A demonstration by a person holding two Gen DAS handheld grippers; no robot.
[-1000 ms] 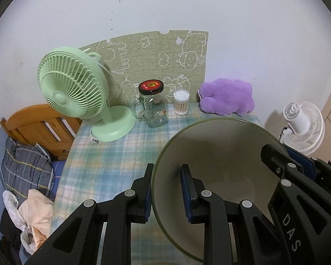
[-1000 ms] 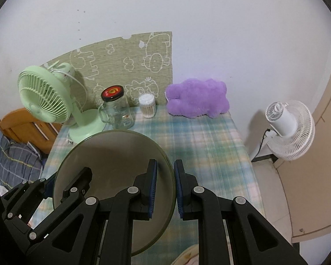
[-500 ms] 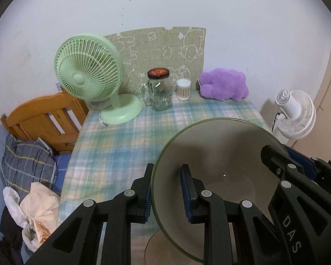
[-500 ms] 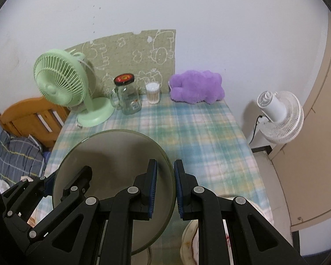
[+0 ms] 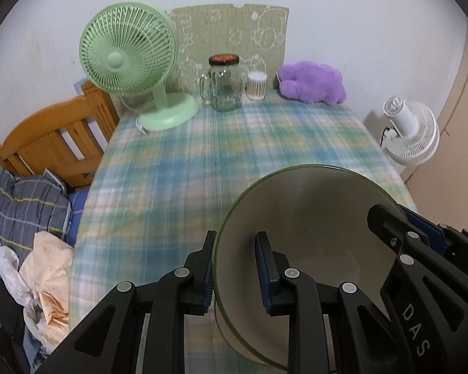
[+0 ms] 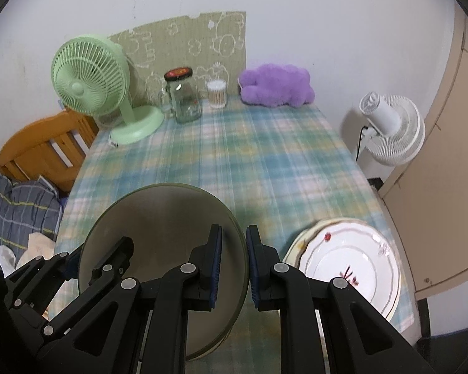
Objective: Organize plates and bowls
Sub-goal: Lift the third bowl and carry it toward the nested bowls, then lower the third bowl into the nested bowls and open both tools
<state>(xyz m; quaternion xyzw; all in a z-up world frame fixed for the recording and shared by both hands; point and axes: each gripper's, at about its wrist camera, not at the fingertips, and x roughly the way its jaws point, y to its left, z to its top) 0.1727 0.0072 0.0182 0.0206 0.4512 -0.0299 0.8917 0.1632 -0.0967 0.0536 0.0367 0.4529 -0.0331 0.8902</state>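
Both tongs are clamped nearly shut on opposite rim edges of the olive bowl (image 5: 305,249), which fills the lower right of the left wrist view. The left tongs (image 5: 234,268) and right tongs (image 6: 233,265) hold it above the tabletop (image 6: 249,162). It looks rigid, glazed, slippery and breakable; pinching the thin rim on both sides suits it. White plates (image 6: 352,261) sit lower right.

Olive-green bowl (image 5: 312,218), blue-green plaid tablecloth (image 5: 202,162), purple plush (image 5: 310,82)
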